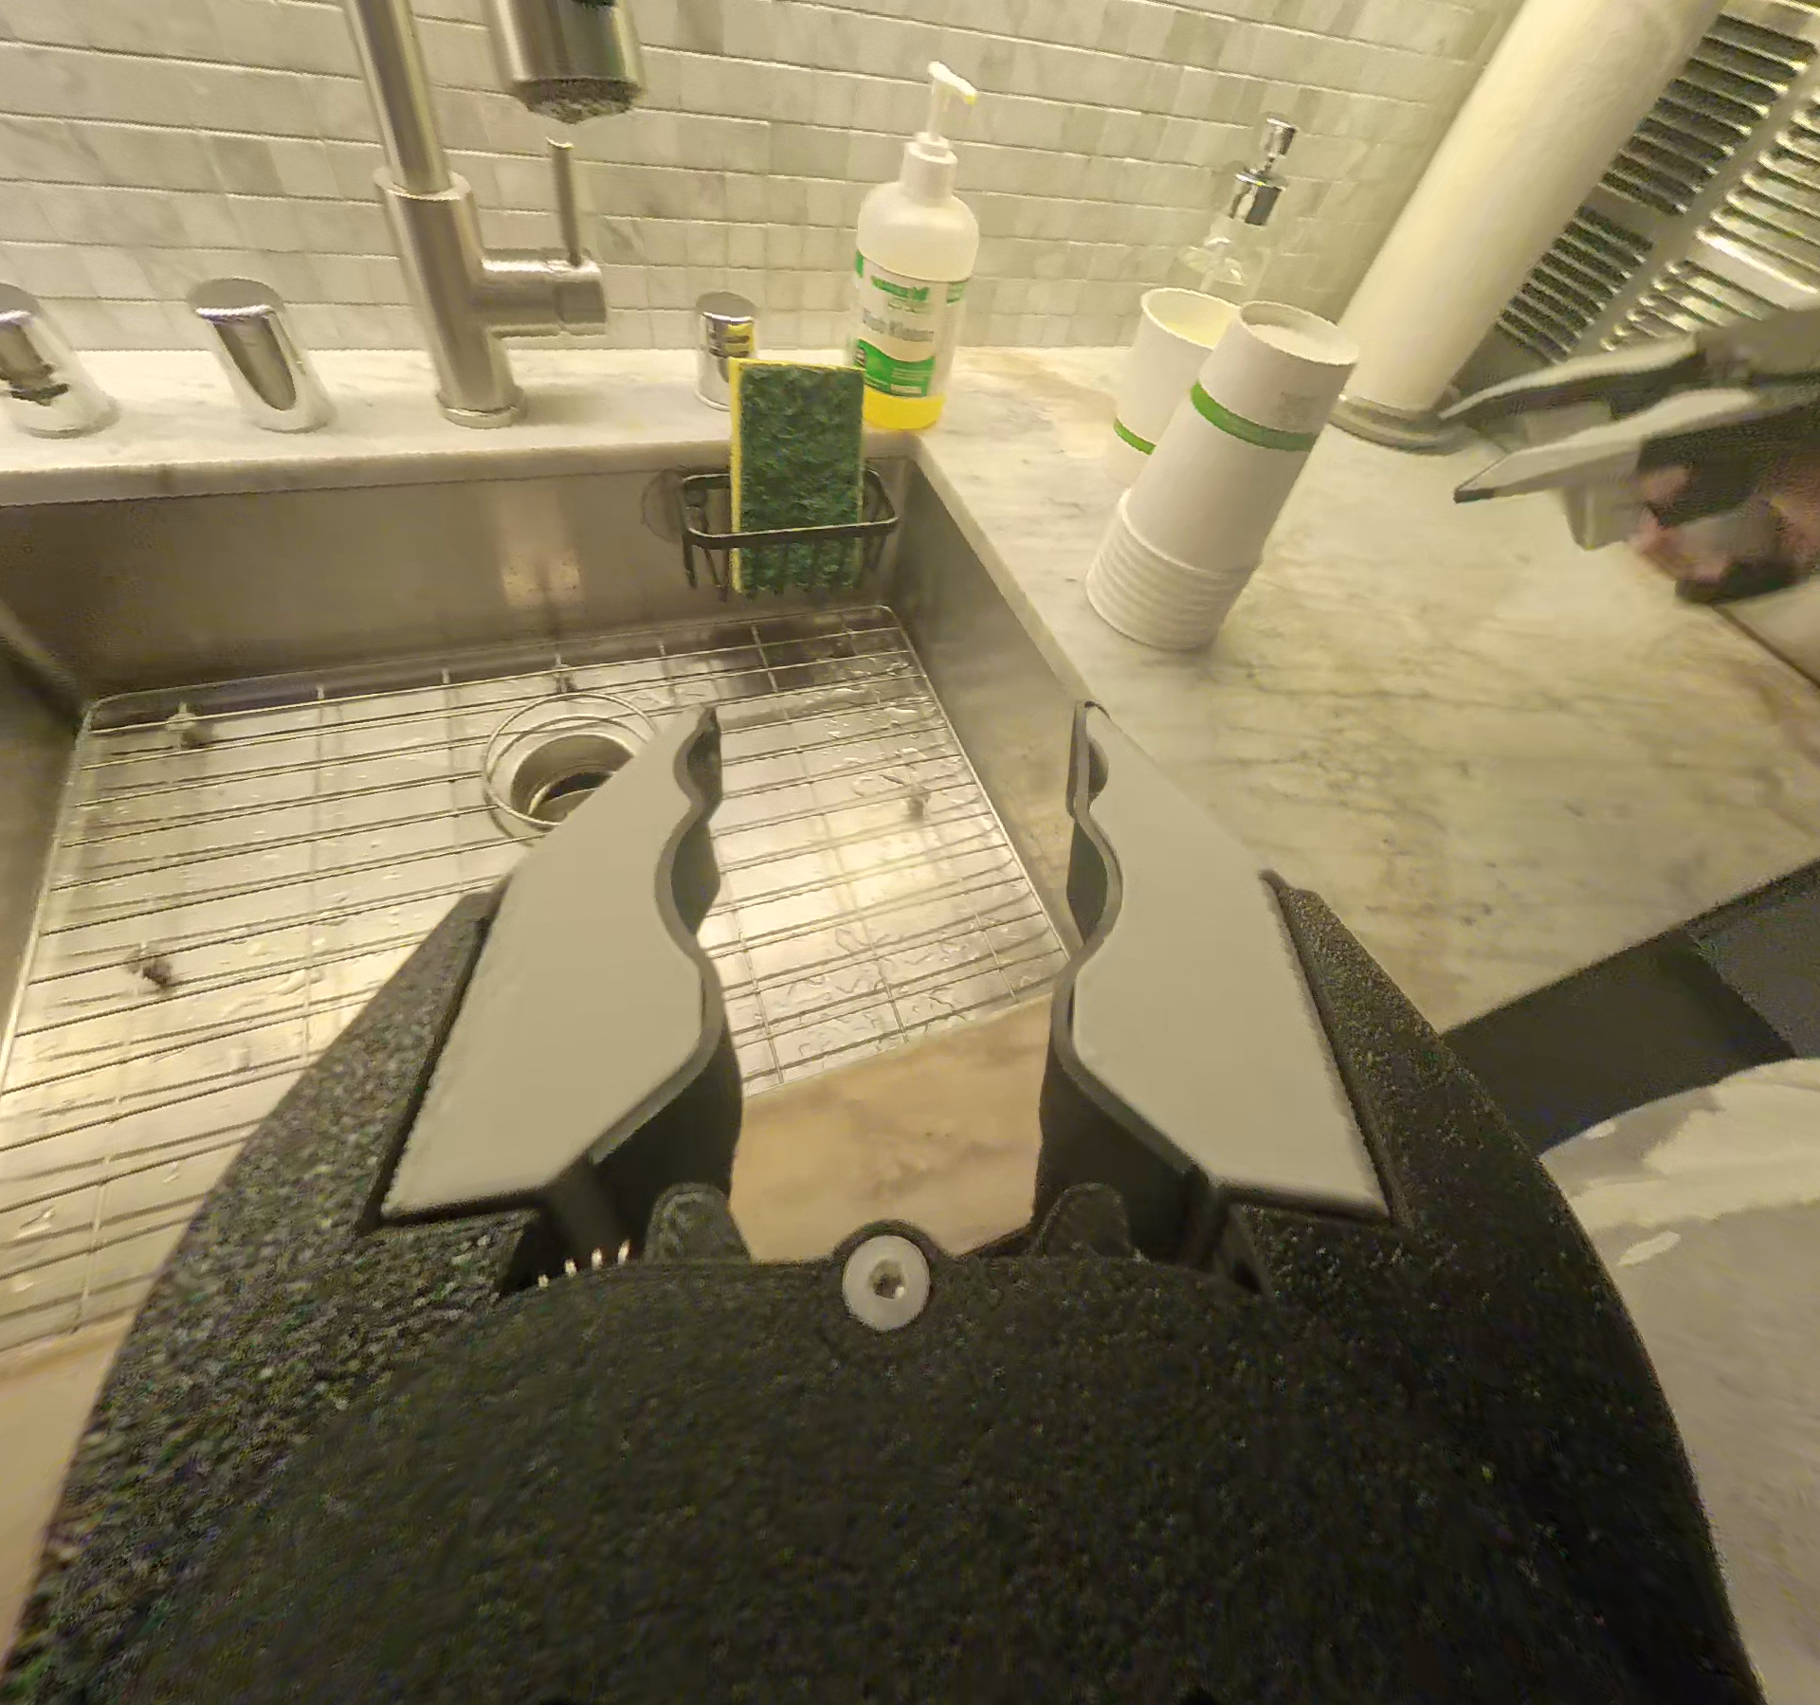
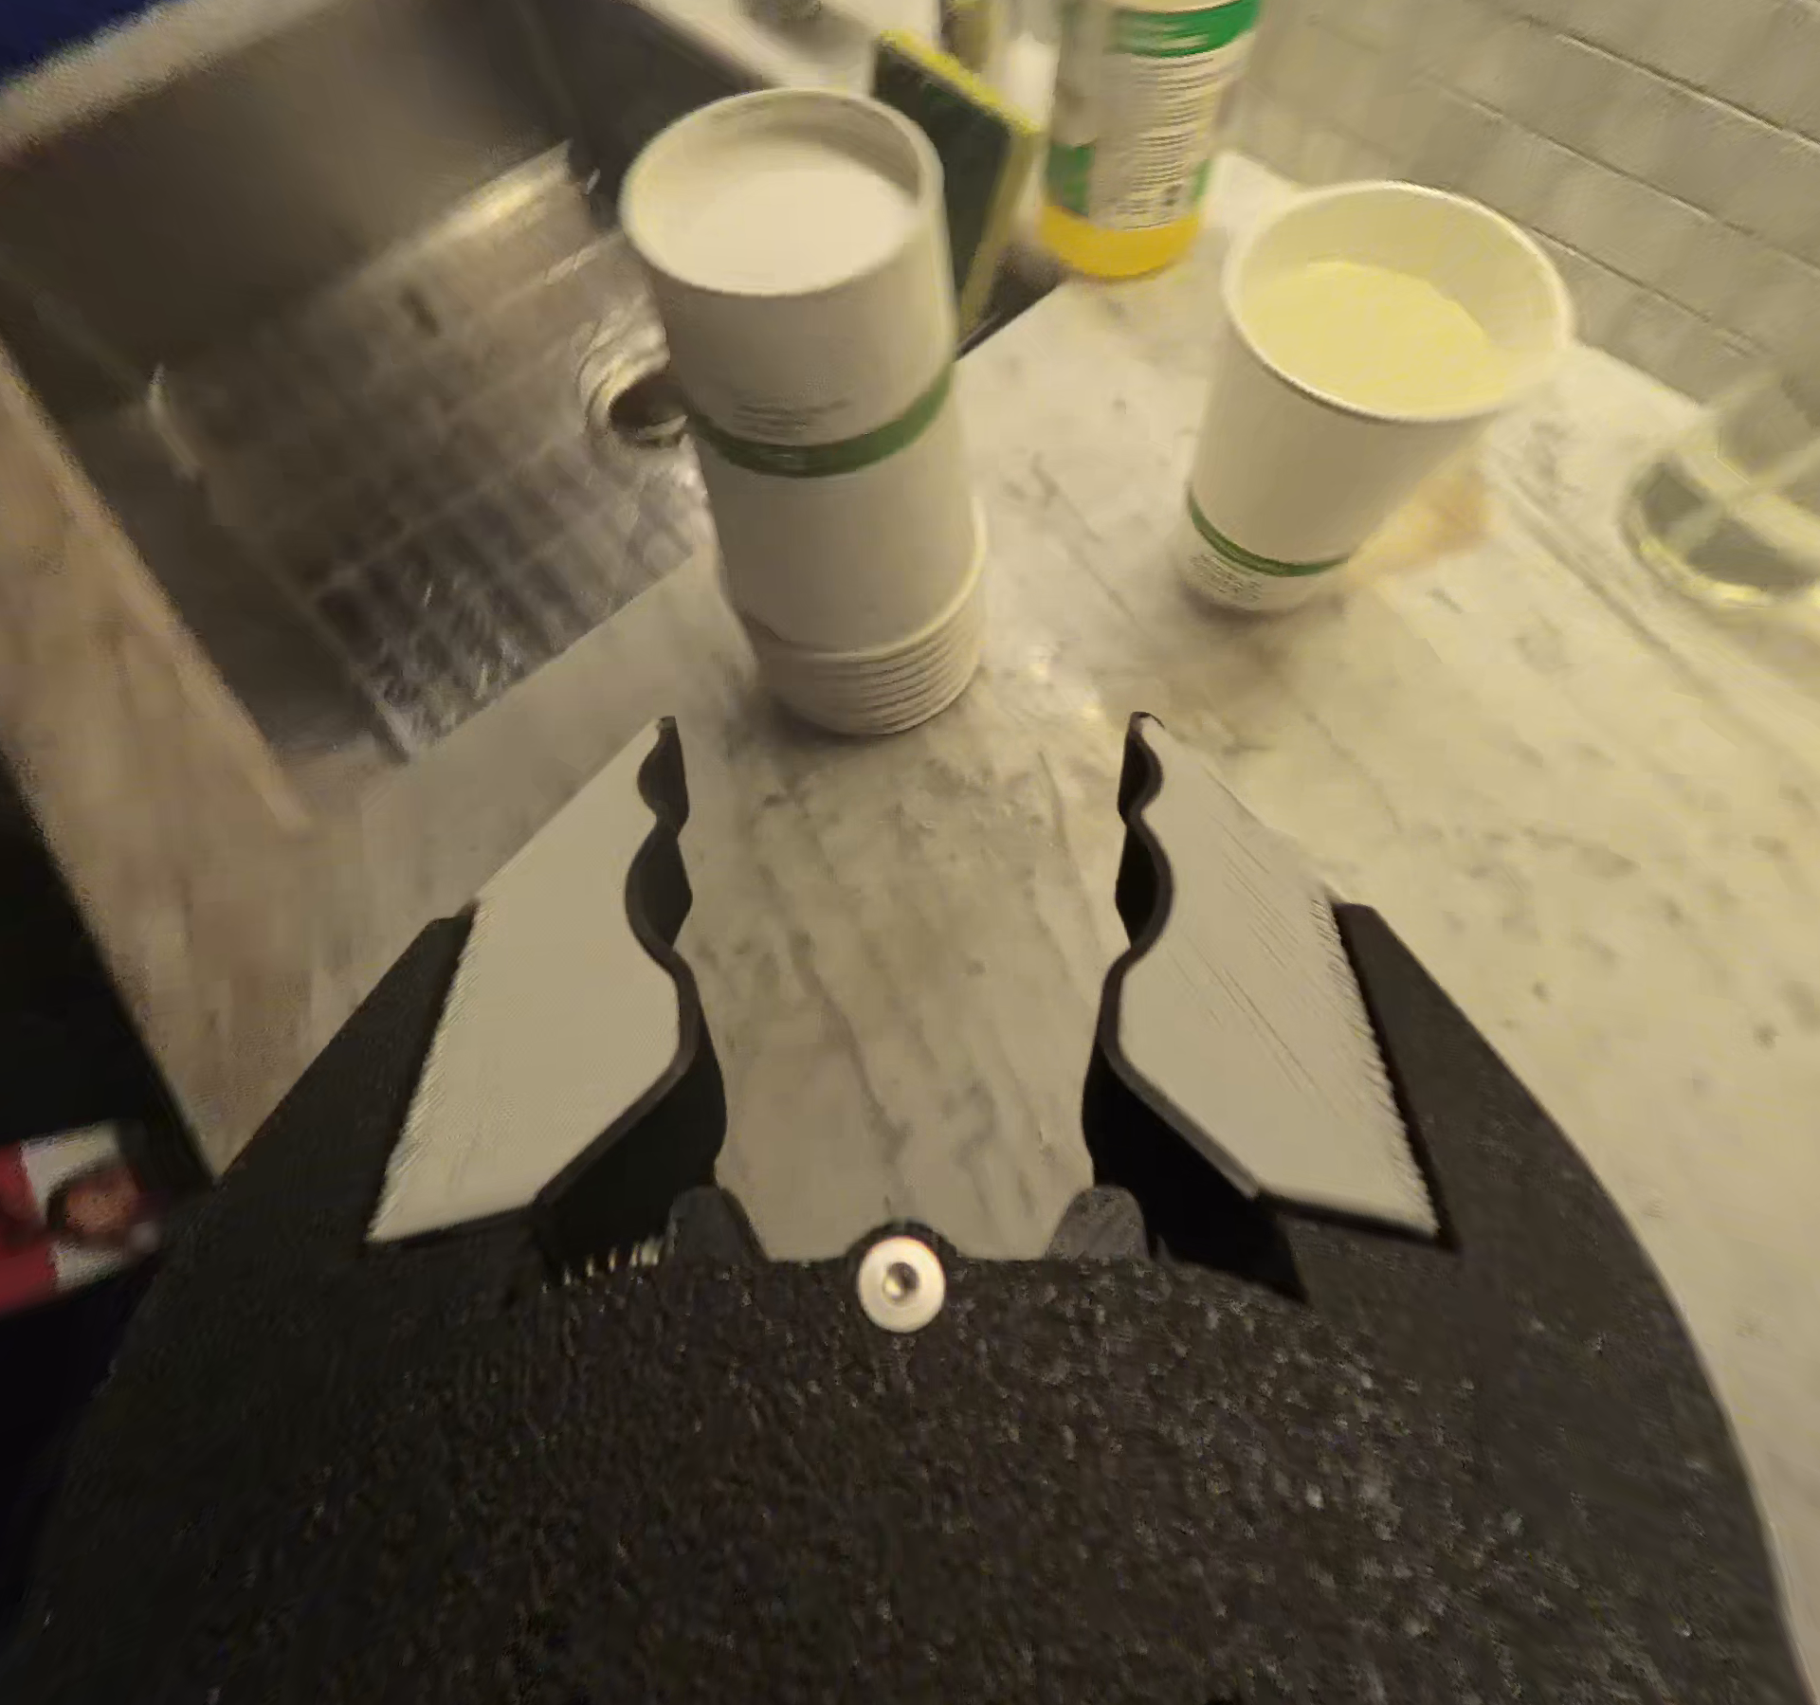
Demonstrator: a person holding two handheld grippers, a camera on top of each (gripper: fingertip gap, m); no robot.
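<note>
Marble counter beside steel sink: inverted paper cup stack just ahead of right gripper, spread, empty; left gripper, spread, empty, over sink corner.

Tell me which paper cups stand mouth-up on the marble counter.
Only the single white paper cup with a green band, standing alone right of the upside-down stack of white paper cups, which the open right claw is nearest.
</note>
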